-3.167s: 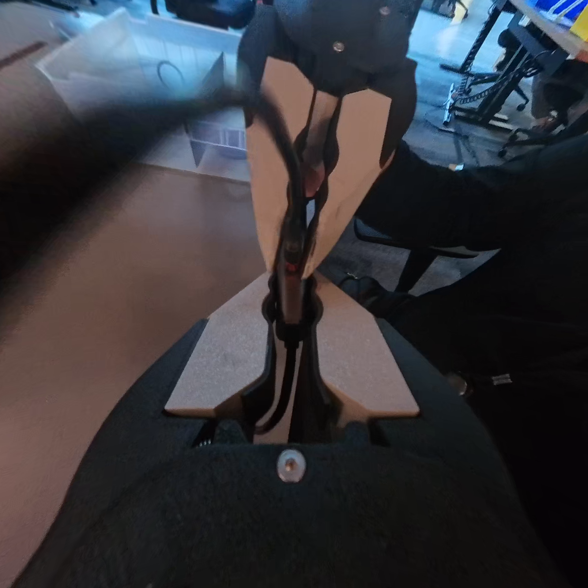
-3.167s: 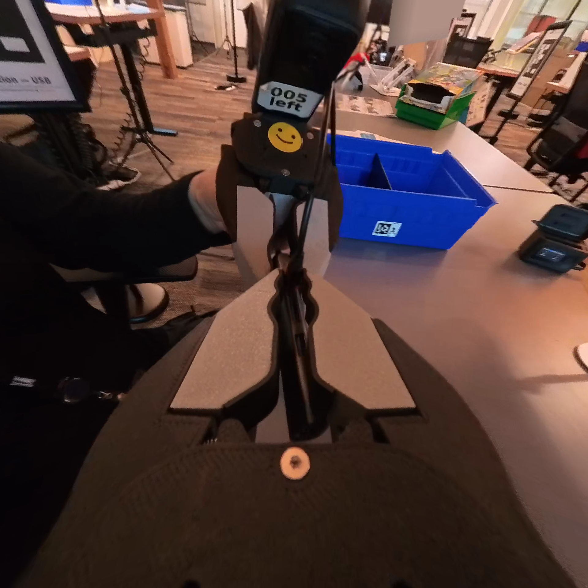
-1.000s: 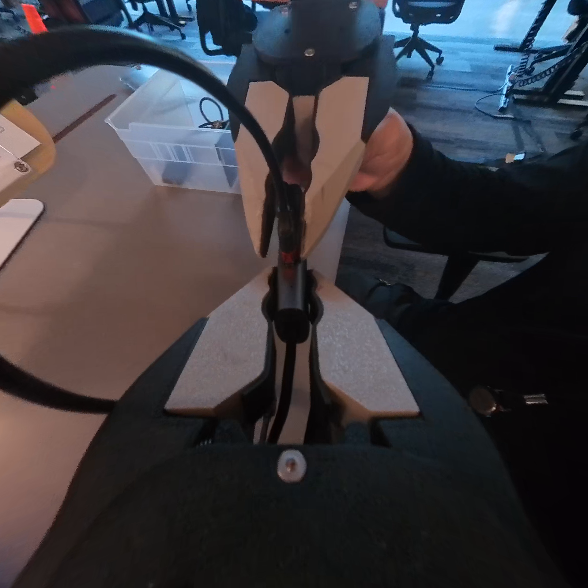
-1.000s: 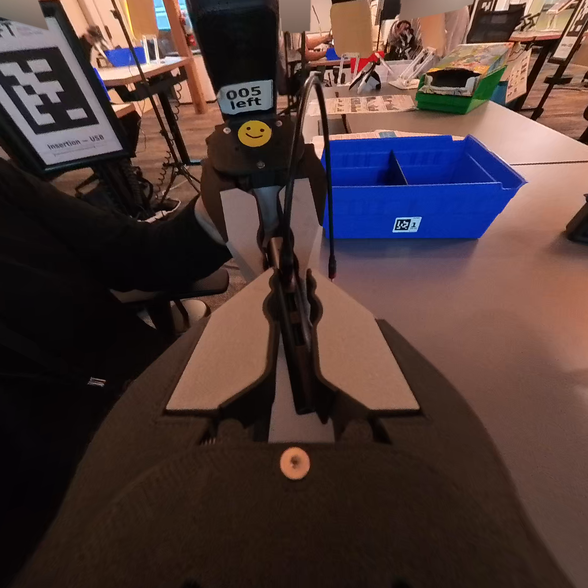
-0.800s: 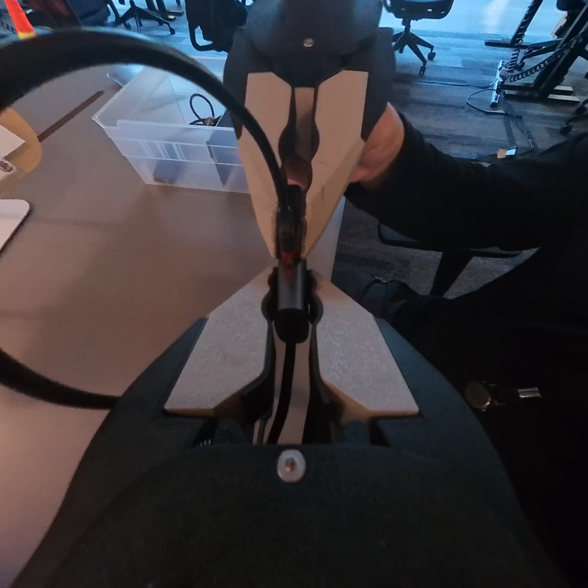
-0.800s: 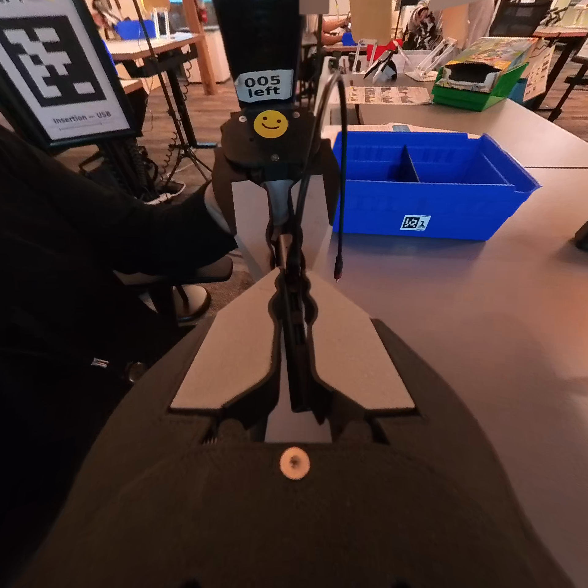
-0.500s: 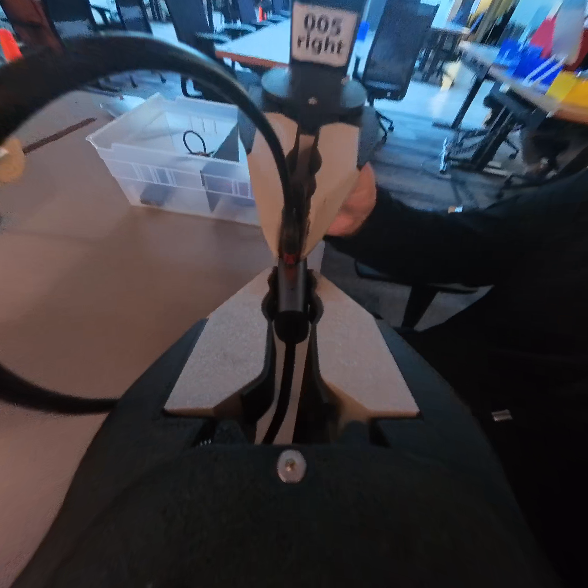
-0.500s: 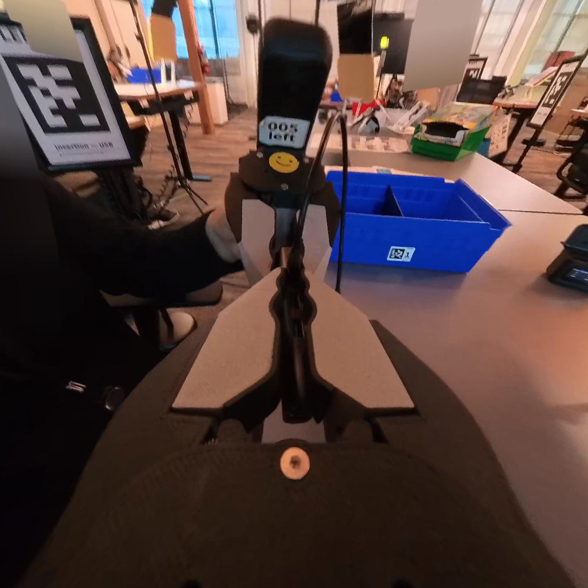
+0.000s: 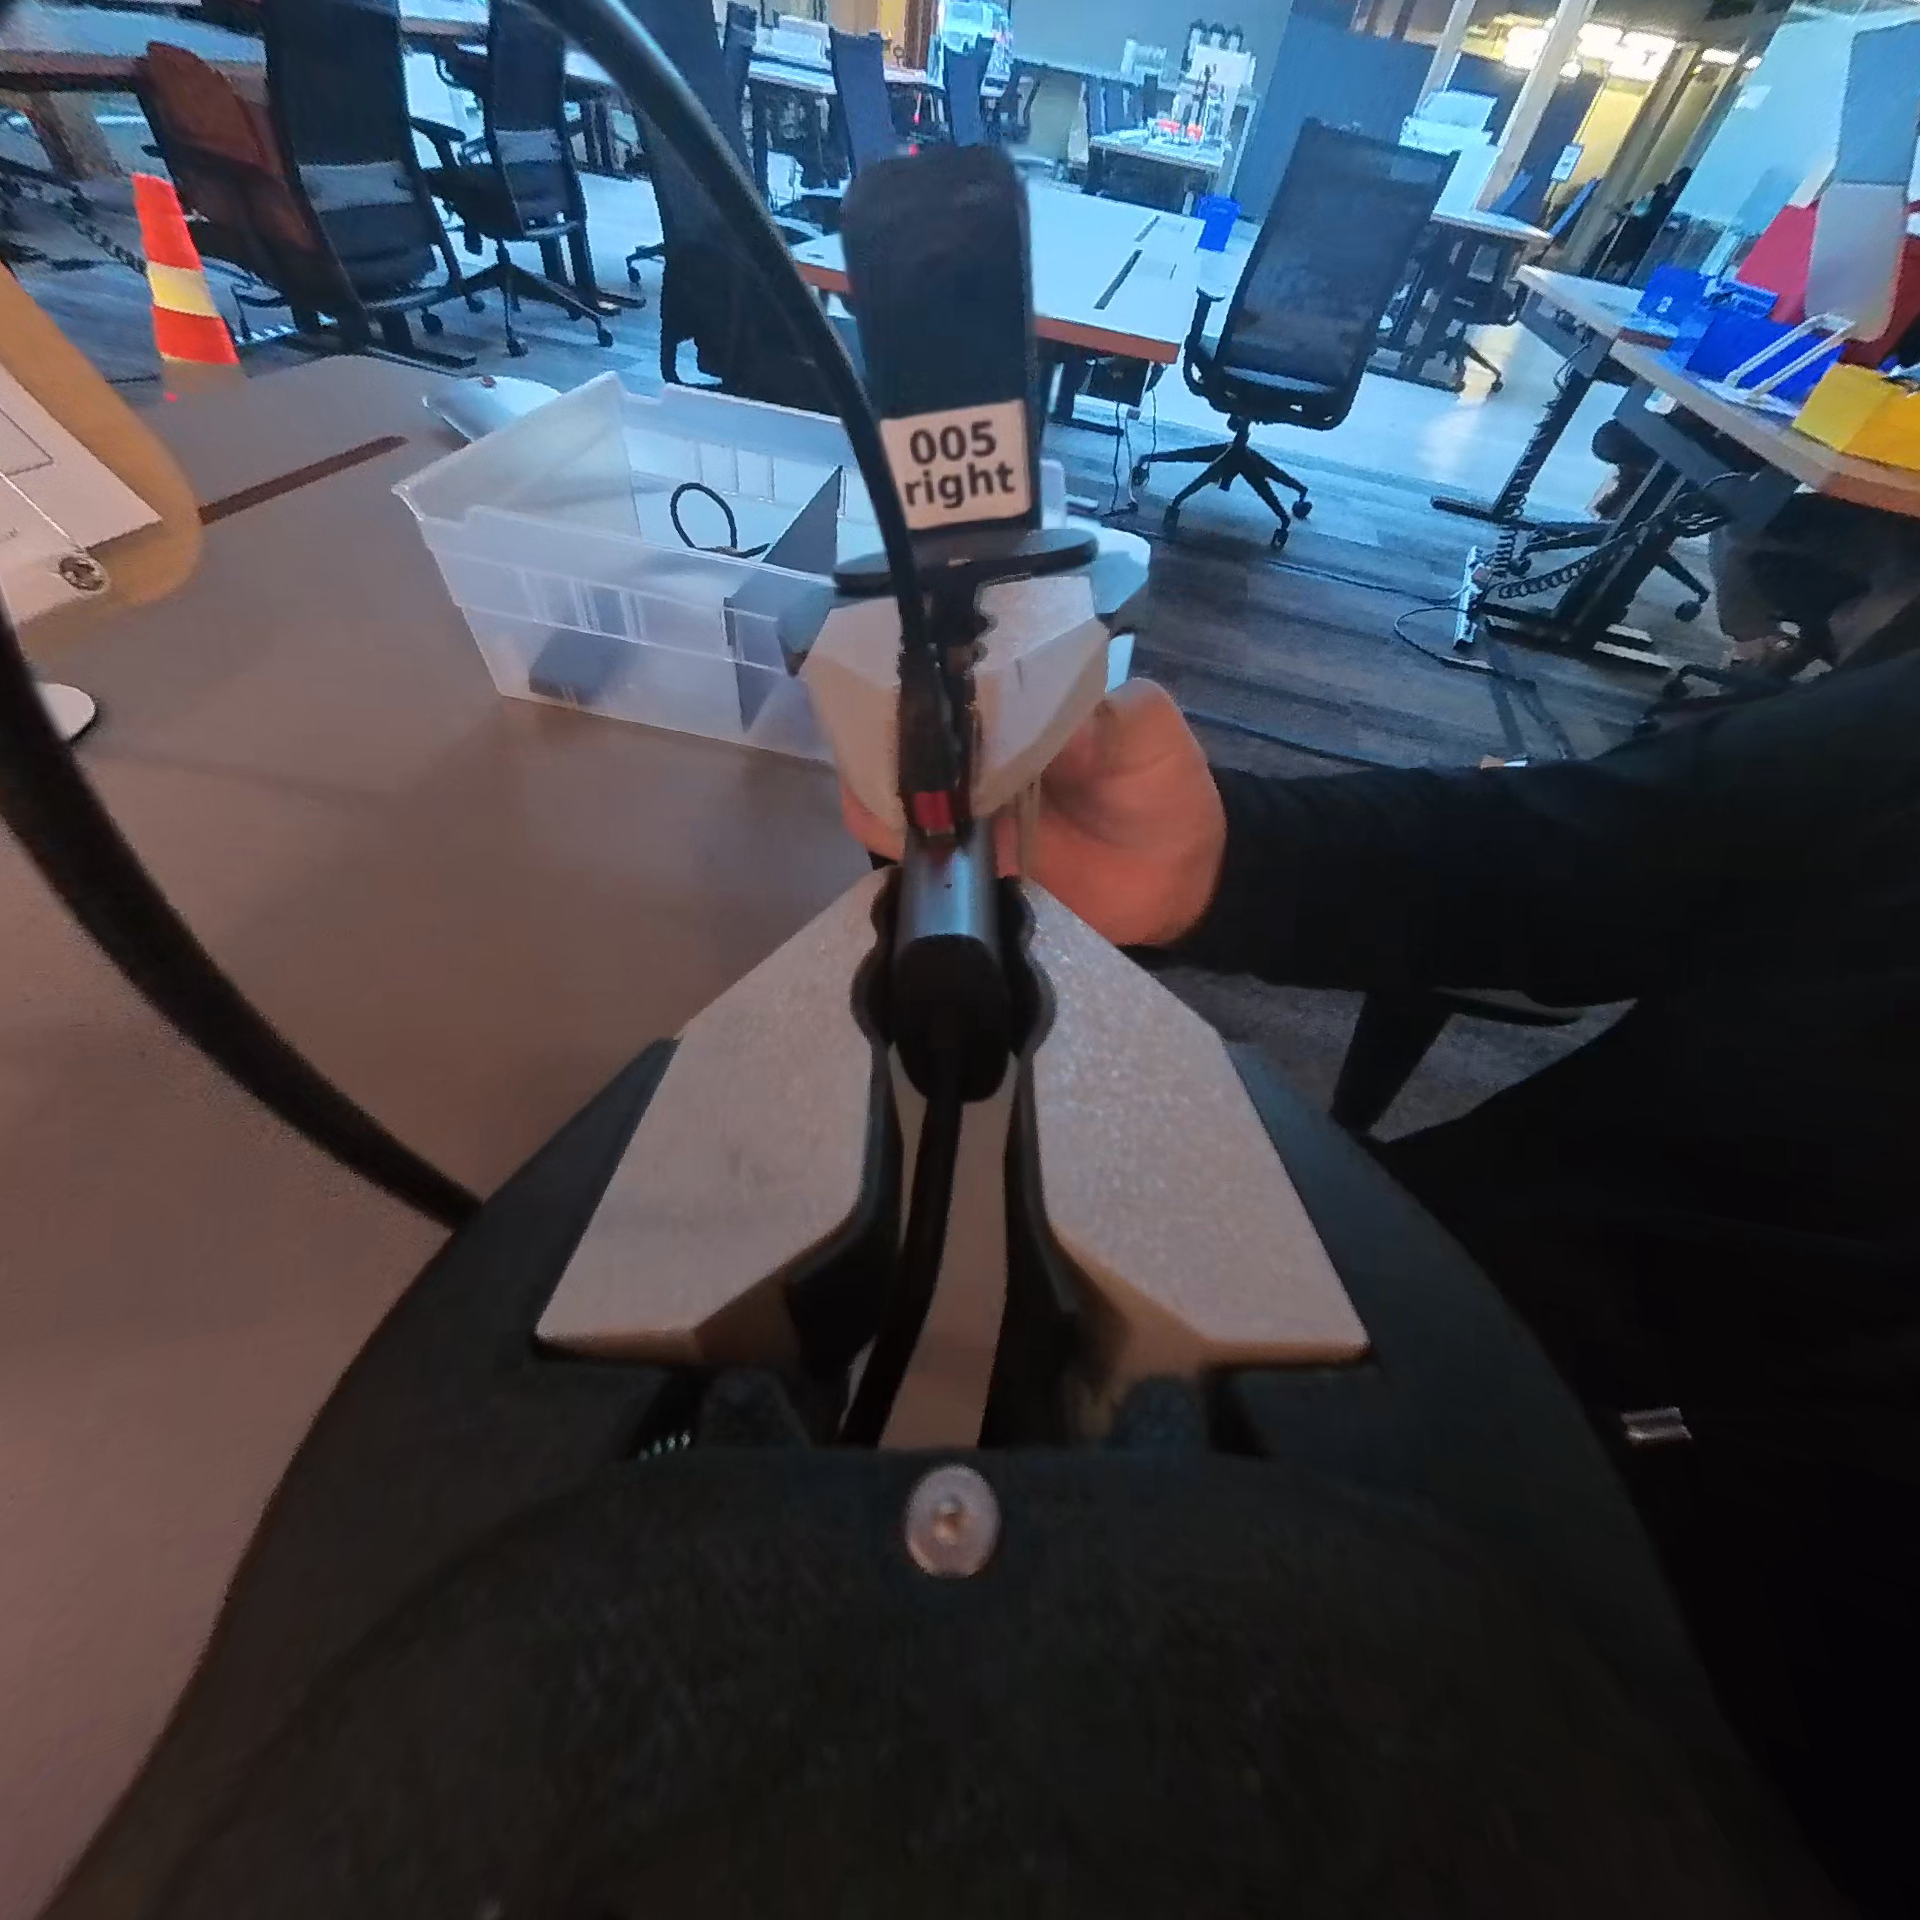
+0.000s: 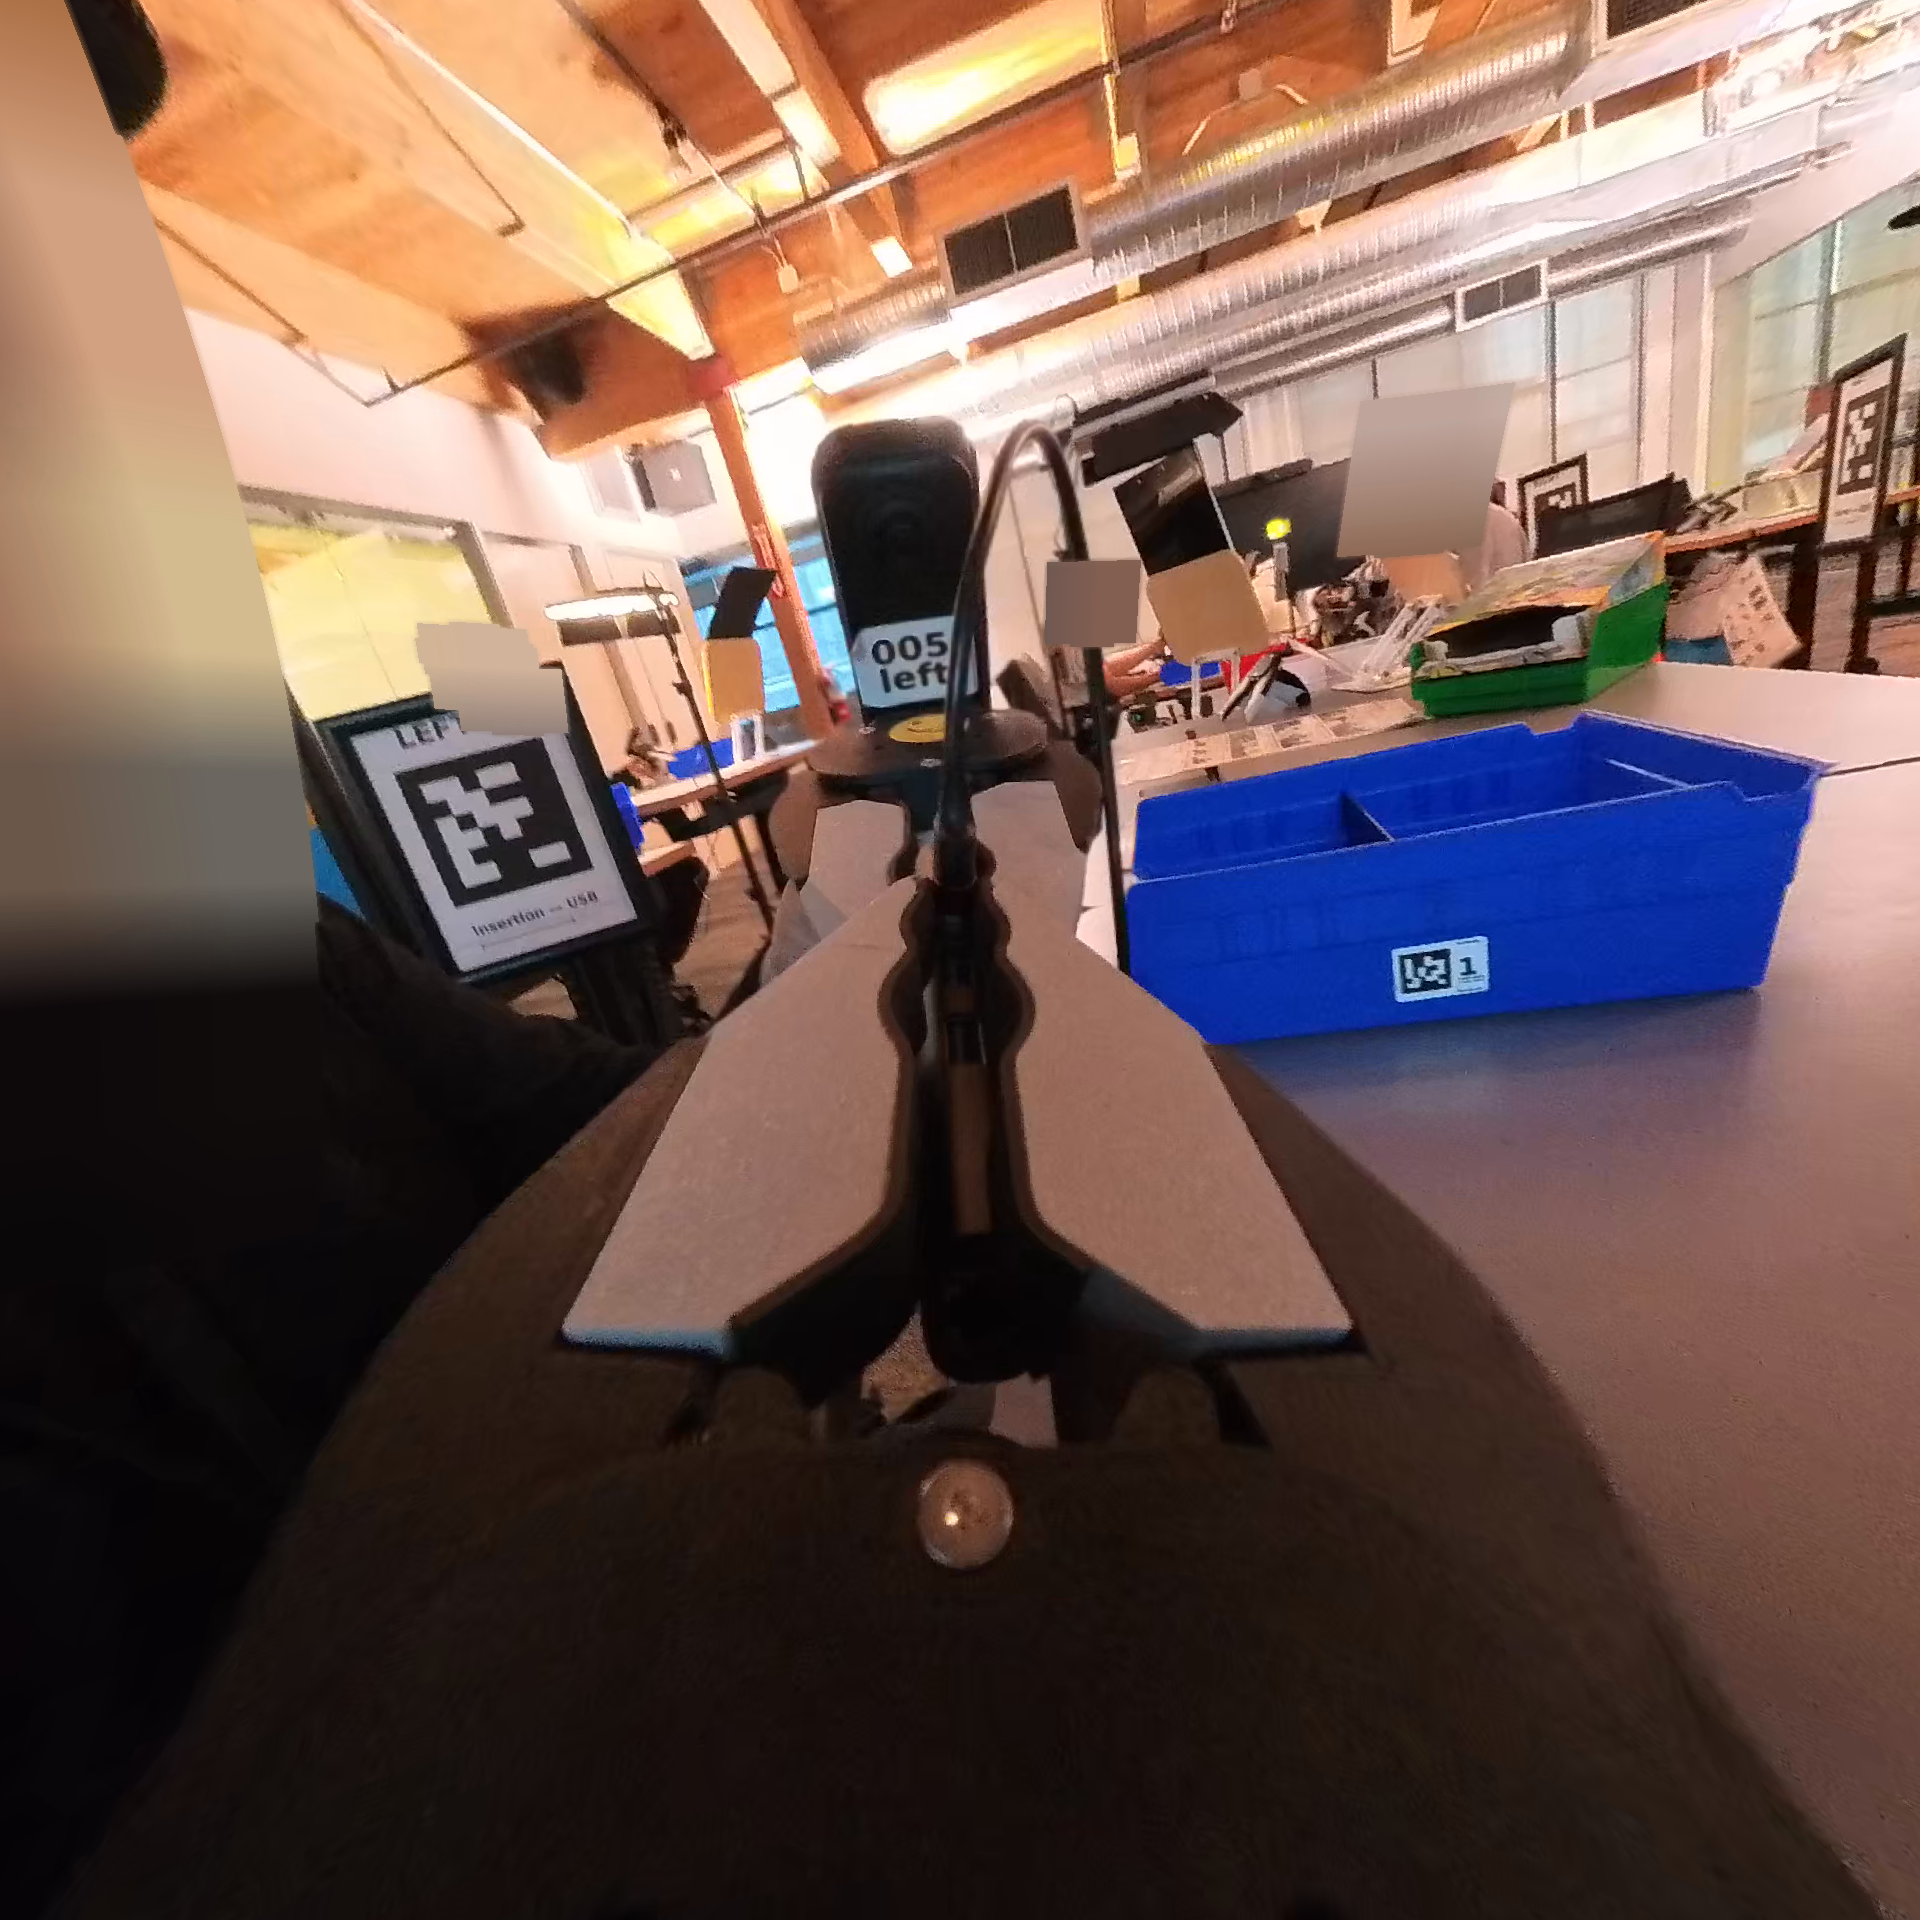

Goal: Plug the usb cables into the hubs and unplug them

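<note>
My left gripper (image 9: 951, 883) is shut on a slim grey USB hub (image 9: 948, 920) with a black end cap; the hub's lead runs back between the fingers. My right gripper (image 9: 940, 821) faces it tip to tip, shut on a black USB plug (image 9: 932, 805) with a red tip that meets the hub's far end. How deep it sits is hidden. The black cable (image 9: 790, 281) arcs up and left. In the right wrist view my right gripper (image 10: 956, 894) is shut on the plug (image 10: 961, 1039), its cable (image 10: 971, 623) loops upward, and the left gripper (image 10: 920, 831) is just beyond.
A clear plastic bin (image 9: 540, 582) holding a coiled cable stands on the grey table (image 9: 312, 831) behind the grippers. A blue divided bin (image 10: 1455, 914) stands to the right in the right wrist view, a green box (image 10: 1538, 665) behind it. A hand (image 9: 1122, 810) holds the right gripper. The grippers are tip to tip, or close to it.
Both grippers have tilted up from pointing down at the table to about level. They stay tip to tip, with the plug still at the hub. The cable loop has risen.
</note>
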A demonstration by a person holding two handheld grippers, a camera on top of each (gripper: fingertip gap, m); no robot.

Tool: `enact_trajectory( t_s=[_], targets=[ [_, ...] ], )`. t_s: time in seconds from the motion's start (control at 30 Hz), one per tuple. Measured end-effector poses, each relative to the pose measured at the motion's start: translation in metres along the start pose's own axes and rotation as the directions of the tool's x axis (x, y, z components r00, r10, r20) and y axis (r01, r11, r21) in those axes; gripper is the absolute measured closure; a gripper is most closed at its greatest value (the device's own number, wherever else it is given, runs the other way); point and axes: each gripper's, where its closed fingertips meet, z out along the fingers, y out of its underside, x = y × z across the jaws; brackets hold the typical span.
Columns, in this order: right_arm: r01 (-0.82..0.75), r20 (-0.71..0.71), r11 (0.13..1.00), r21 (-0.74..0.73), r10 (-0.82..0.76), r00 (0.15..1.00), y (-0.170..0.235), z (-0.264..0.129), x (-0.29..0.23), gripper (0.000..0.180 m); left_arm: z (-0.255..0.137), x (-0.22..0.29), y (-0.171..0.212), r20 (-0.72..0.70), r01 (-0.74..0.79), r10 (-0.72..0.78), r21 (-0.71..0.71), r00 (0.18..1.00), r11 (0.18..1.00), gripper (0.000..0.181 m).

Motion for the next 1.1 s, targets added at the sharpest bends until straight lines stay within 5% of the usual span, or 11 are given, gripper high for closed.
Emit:
enact_trajectory(
  t_s=[0.3,0.57,0.73,1.1],
  targets=[
    [-0.18,0.106,0.977,0.113,0.169,0.98,-0.004,0.004,0.0,0.175,-0.006,-0.003,-0.002,0.03,-0.006,0.007,-0.013,1.0,1.0,0.166],
    [0.205,-0.035,0.947,-0.248,-0.22,0.975,0.006,0.002,-0.007,0.175,-0.003,0.004,0.005,0.041,-0.053,0.057,-0.109,0.998,0.993,0.166],
    [0.213,-0.029,0.917,-0.338,-0.236,0.971,0.012,-0.005,-0.008,0.175,0.003,0.005,0.01,0.04,-0.062,0.068,-0.139,0.997,0.988,0.166],
    [0.09,0.031,0.995,-0.034,-0.089,0.996,-0.006,0.0,-0.017,0.176,0.001,0.013,-0.007,0.0,-0.056,0.056,-0.003,0.998,0.998,0.166]
  ],
)
